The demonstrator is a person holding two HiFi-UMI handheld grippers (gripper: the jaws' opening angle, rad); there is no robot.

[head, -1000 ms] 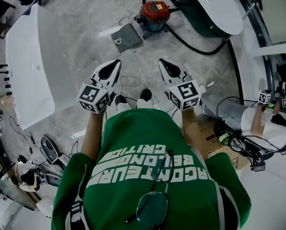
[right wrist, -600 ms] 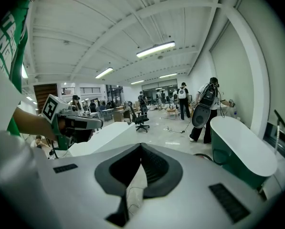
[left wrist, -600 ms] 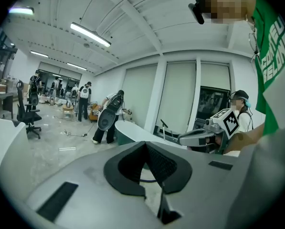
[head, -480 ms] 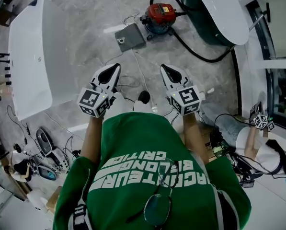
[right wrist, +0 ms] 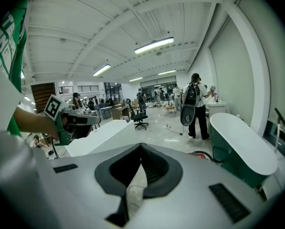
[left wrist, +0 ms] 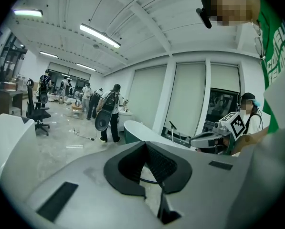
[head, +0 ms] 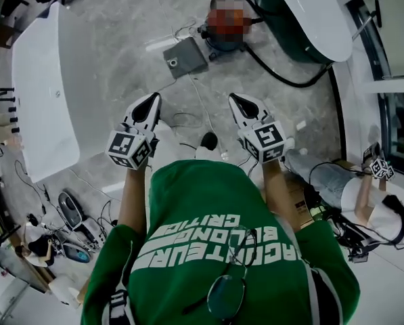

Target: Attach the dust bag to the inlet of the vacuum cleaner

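Note:
The vacuum cleaner (head: 227, 23), a small red canister with a black hose (head: 283, 80), stands on the grey floor ahead of me. Just left of it the flat grey dust bag (head: 185, 56) lies on the floor with its round opening facing up. My left gripper (head: 152, 99) and right gripper (head: 235, 99) are held side by side in front of my body, well short of both. Each has its jaws closed tip to tip with nothing between them. A sliver of the red vacuum cleaner (right wrist: 198, 154) shows past the right gripper (right wrist: 141, 147). The left gripper (left wrist: 145, 145) faces the room.
A long white tub-shaped counter (head: 39, 93) stands to the left and a green-and-white one (head: 303, 9) at the upper right. Thin cables (head: 188, 117) trail on the floor by my feet. A seated person (head: 364, 188) with grippers is at the right. Several people stand far off.
Both grippers have drifted slightly lower in the head view, the left one a little leftward. They stay shut and empty. The vacuum cleaner and dust bag lie as before.

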